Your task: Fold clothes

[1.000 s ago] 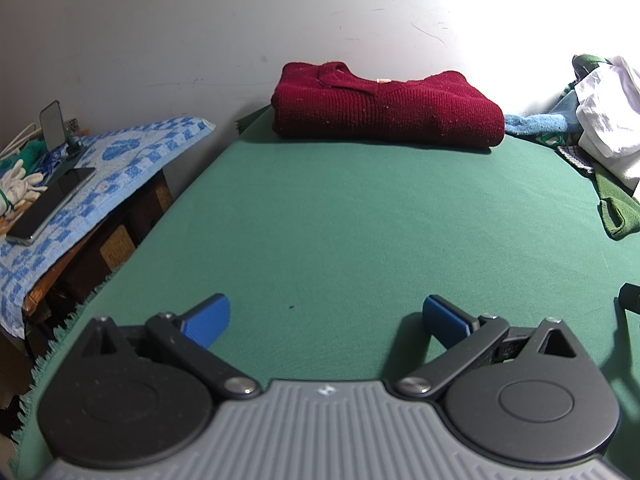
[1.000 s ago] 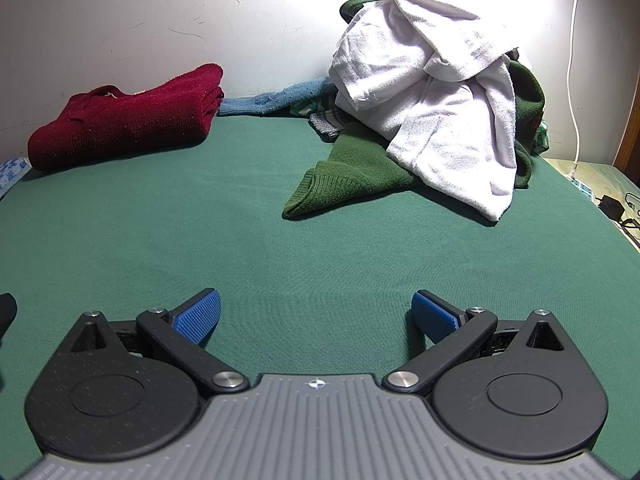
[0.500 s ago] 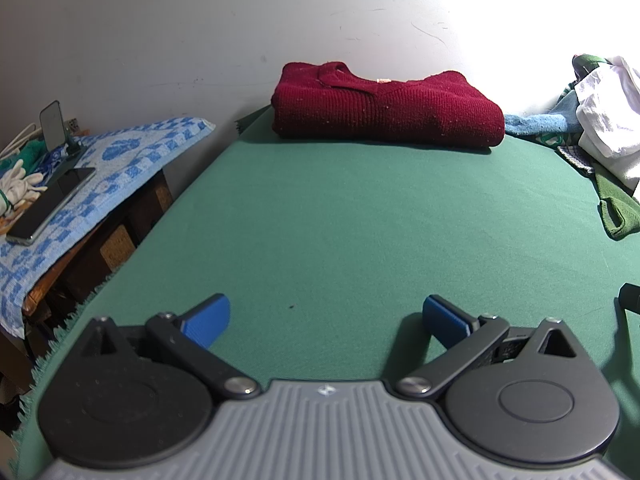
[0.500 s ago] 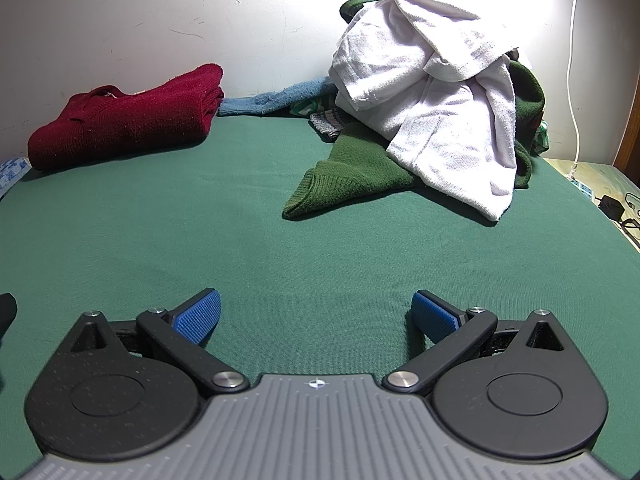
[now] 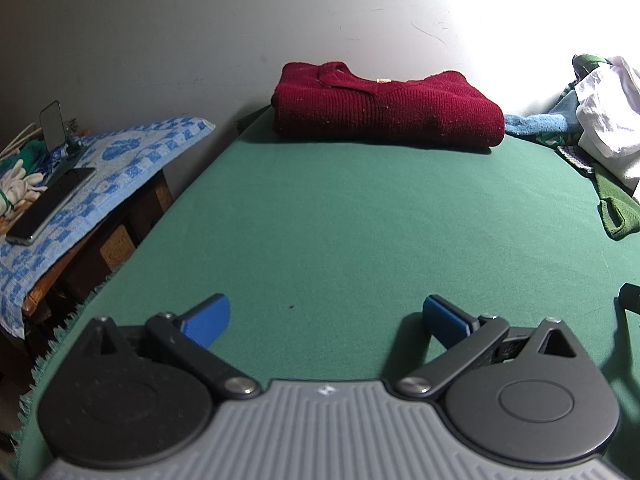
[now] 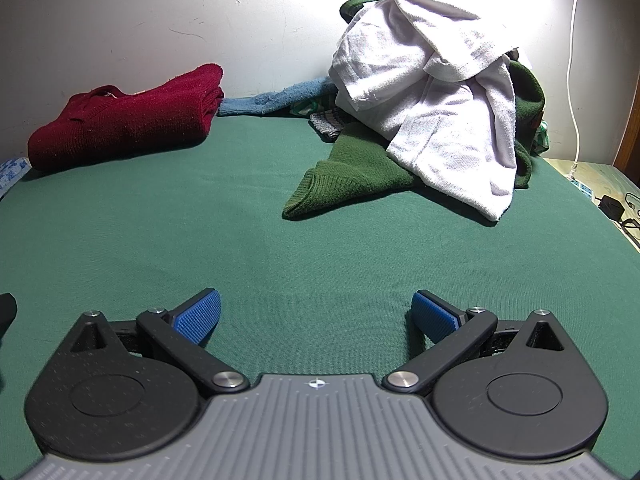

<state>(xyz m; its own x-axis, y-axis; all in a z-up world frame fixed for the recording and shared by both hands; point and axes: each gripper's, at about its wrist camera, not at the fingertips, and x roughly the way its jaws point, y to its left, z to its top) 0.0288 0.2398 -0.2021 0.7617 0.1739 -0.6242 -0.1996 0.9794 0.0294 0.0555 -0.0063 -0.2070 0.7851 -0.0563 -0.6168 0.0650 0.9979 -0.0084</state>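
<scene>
A folded dark red sweater (image 5: 386,106) lies at the far edge of the green table (image 5: 340,220), against the wall; it also shows in the right wrist view (image 6: 124,118). A loose pile of clothes sits at the far right: a white garment (image 6: 432,92) on top of a green sweater (image 6: 348,172), with a blue towel (image 6: 276,98) behind. My left gripper (image 5: 326,318) is open and empty, low over the near table. My right gripper (image 6: 316,314) is open and empty, facing the pile from a distance.
A side table with a blue patterned cloth (image 5: 120,168) stands left of the green table, holding a phone (image 5: 50,204), a phone stand (image 5: 54,124) and white gloves (image 5: 18,178). A white cable (image 6: 574,60) hangs at the far right wall.
</scene>
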